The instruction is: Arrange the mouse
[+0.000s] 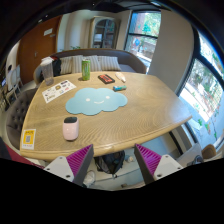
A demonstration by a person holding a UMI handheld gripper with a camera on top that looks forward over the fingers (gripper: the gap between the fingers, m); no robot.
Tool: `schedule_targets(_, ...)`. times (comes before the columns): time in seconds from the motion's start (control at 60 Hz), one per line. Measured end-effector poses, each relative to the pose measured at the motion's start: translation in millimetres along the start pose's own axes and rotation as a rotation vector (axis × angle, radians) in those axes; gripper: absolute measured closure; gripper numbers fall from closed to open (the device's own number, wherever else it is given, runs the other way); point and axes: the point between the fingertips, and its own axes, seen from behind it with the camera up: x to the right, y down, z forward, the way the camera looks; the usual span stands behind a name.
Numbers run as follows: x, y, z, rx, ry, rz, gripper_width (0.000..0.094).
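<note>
My claw (112, 160) hangs wide open and empty at the bottom of the frame, its purple pads (80, 158) poised just off the near edge of a wooden bench (130, 118). On the bench, a cloud-shaped blue mat (96, 100) lies at centre, a pink cup (70, 127) stands to its lower left, and a green can (85, 69) rises toward the upper left. A small blue object (119, 88), possibly the mouse, sits just right of the mat, too small to tell for certain.
</note>
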Motion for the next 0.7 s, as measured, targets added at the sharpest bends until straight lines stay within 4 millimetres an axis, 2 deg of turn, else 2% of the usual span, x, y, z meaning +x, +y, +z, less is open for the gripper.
schedule_targets(0.117, -16.4, 4.4, 0.6, 0.011, -0.017, 0.025, 0.0089)
schedule_targets(0.233, -39.4, 7.3, 12.2, 0.020, -0.061, 0.033, 0.0097)
schedule_targets(0.25, -51.1, 11.8, 14.1, 0.026, -0.064, 0.039, 0.0097)
schedule_targets(0.333, -84.8, 16.2, 25.0, 0.037, -0.121, 0.046, 0.0101)
schedule_targets(0.383, -97.0, 13.5, 31.8, 0.048, -0.155, 0.039, 0.0101)
schedule_targets(0.5, -139.1, 10.1, 61.9, 0.093, -0.212, 0.040, 0.0098)
schedule_targets(0.583, -157.0, 3.3, 85.2, 0.133, -0.223, 0.034, 0.0097)
schedule_targets(0.7, -165.7, -27.6, 107.3, 0.237, -0.203, 0.033, 0.0138)
